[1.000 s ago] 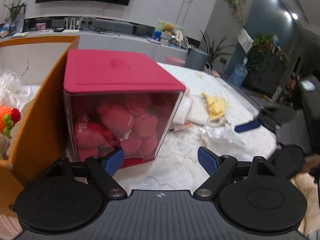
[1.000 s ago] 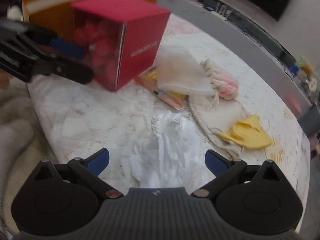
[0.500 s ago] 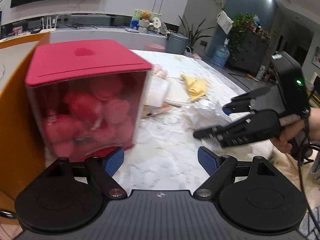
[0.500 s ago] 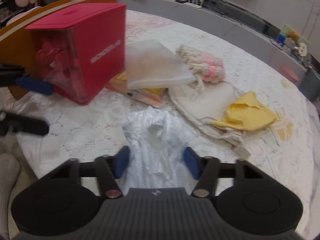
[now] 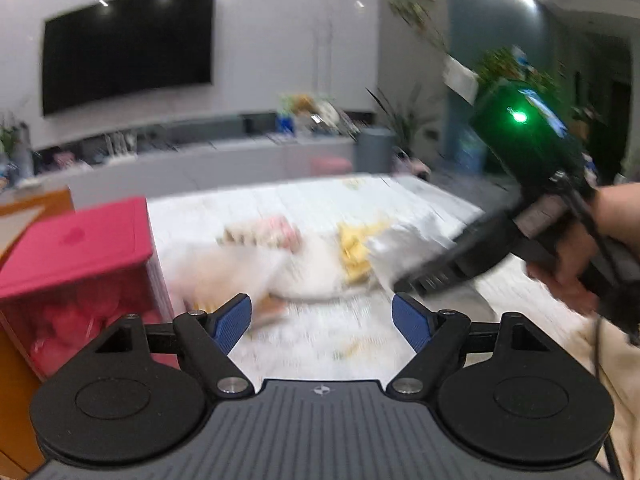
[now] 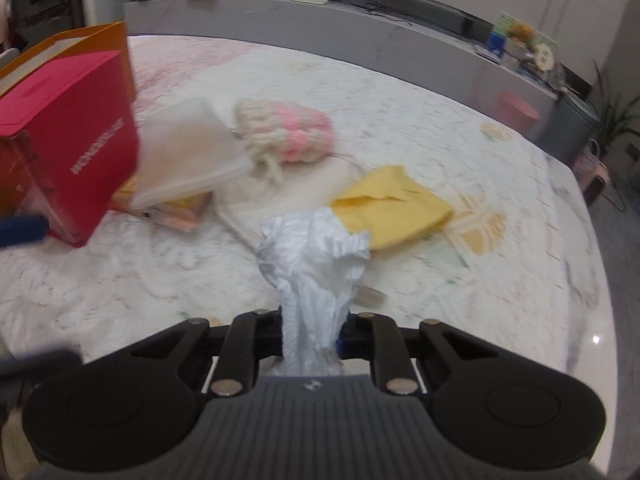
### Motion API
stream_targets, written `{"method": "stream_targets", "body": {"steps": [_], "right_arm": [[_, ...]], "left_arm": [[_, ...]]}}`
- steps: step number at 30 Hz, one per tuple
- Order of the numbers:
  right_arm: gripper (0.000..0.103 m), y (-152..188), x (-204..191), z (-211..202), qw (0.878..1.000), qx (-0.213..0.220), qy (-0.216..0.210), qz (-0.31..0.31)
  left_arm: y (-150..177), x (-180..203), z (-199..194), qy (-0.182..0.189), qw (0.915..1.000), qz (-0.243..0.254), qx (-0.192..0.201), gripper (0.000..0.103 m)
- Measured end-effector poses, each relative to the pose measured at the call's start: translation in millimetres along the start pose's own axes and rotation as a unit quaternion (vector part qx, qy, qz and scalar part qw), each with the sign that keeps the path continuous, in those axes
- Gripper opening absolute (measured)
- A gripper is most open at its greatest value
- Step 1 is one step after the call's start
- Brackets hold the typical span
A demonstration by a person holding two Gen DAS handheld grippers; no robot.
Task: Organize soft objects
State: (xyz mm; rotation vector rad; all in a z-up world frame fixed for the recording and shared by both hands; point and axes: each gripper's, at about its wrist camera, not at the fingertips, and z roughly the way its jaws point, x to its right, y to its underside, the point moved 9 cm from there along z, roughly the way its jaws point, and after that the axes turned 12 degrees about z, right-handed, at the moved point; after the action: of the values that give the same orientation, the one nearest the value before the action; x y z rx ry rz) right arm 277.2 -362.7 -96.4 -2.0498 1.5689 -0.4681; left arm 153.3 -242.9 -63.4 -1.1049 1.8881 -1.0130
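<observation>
My right gripper (image 6: 311, 334) is closing its jaws on a crumpled white cloth (image 6: 314, 256), which sticks up between the pads above the table. Behind it lie a yellow cloth (image 6: 394, 206), a cream and pink knitted piece (image 6: 286, 134), a flat beige pouch (image 6: 296, 192) and a translucent white bag (image 6: 186, 152). My left gripper (image 5: 322, 316) is open with nothing between its blue pads. In its blurred view the right gripper's body (image 5: 516, 216) holds the white cloth (image 5: 396, 244) at the right.
A red box (image 6: 68, 140) with a clear front full of pink soft things (image 5: 80, 312) stands at the left, against an orange box (image 6: 96, 40). A white lace cloth (image 6: 400, 92) covers the round table. A person's hand (image 5: 572, 256) holds the right gripper.
My right gripper's jaws have come together on the white cloth and lifted it. My left gripper has swung right, so the red box slid to the left edge of its view.
</observation>
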Motion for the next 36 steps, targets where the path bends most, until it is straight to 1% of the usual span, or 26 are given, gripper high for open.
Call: {"method": "stream_targets", "body": {"steps": [2,5,7,8,9,10,11,12,15,18,21,23,24,26,29,30,31,32,34,35,36], "right_arm": [[0.016,0.2,8.2,-1.4,1.0,-0.003,0.003,0.006],[0.016,1.1,16.3,0.7,1.0,-0.007,-0.007,0.03],[0.016,2.5,17.6,6.1,0.999,-0.01,-0.01,0.035],[0.016,3.2,17.1,8.8,0.999,-0.012,-0.012,0.035],[0.016,3.4,16.4,10.1,0.999,-0.013,-0.016,0.036],[0.016,2.8,17.3,10.6,0.999,-0.012,-0.018,0.044],[0.016,3.0,18.0,11.5,0.998,-0.015,-0.023,0.05],[0.016,2.8,18.6,12.1,0.998,-0.015,-0.026,0.052],[0.016,3.8,23.2,12.3,0.998,-0.015,-0.031,0.056],[0.017,4.7,29.2,14.3,0.996,-0.017,-0.043,0.077],[0.02,6.1,30.4,18.1,0.995,-0.018,-0.049,0.084],[0.022,7.6,30.2,20.7,0.995,-0.016,-0.052,0.088],[0.022,8.0,30.2,21.3,0.994,-0.015,-0.054,0.09],[0.023,7.9,29.5,21.5,0.994,-0.014,-0.055,0.089],[0.023,8.4,30.1,21.6,0.994,-0.011,-0.055,0.092],[0.023,8.7,30.3,21.4,0.994,-0.009,-0.055,0.093],[0.023,8.9,30.2,21.0,0.994,-0.008,-0.055,0.094],[0.023,9.0,30.1,20.9,0.994,-0.007,-0.055,0.095],[0.023,8.9,29.9,20.8,0.994,-0.007,-0.055,0.095],[0.023,9.2,30.0,20.6,0.994,-0.007,-0.055,0.095],[0.023,9.1,29.9,20.5,0.994,-0.007,-0.054,0.095]], "left_arm": [[-3.8,3.7,13.2,-0.014,0.9999,-0.004,-0.005,0.094],[-2.5,1.3,39.5,-0.047,0.9973,-0.037,-0.042,0.094],[0.8,-2.3,54.7,-0.069,0.9938,-0.062,-0.06,0.094],[0.6,-4.3,59.9,-0.085,0.9919,-0.07,-0.064,0.093],[2.5,-6.9,63.5,-0.11,0.9894,-0.069,-0.065,0.093],[2.3,-11.6,65.2,-0.145,0.9853,-0.068,-0.058,0.093],[1.9,-16.9,66.2,-0.171,0.9813,-0.066,-0.059,0.093],[1.4,-20.5,70.1,-0.186,0.9781,-0.068,-0.066,0.093],[1.3,-29.6,84.2,-0.185,0.974,-0.104,-0.08,0.093],[3.6,-37.0,96.9,-0.204,0.9676,-0.108,-0.102,0.093],[3.8,-43.1,102.6,-0.2,0.966,-0.126,-0.103,0.094],[7.1,-48.6,105.7,-0.206,0.9639,-0.128,-0.11,0.094],[9.2,-45.0,104.4,-0.204,0.9642,-0.124,-0.115,0.094],[13.6,-44.7,109.2,-0.19,0.9652,-0.126,-0.128,0.094],[11.8,-41.4,101.5,-0.174,0.9713,-0.123,-0.105,0.091],[11.6,-42.8,97.3,-0.172,0.9717,-0.128,-0.1,0.082],[11.1,-44.3,93.4,-0.168,0.9719,-0.134,-0.096,0.068],[10.7,-46.0,89.8,-0.161,0.9724,-0.142,-0.092,0.059],[7.9,-48.0,84.7,-0.149,0.9738,-0.147,-0.089,0.024],[6.7,-47.9,80.6,-0.145,0.9756,-0.139,-0.088,0.015],[4.2,-48.2,77.6,-0.147,0.9765,-0.135,-0.083,0.002]]}}
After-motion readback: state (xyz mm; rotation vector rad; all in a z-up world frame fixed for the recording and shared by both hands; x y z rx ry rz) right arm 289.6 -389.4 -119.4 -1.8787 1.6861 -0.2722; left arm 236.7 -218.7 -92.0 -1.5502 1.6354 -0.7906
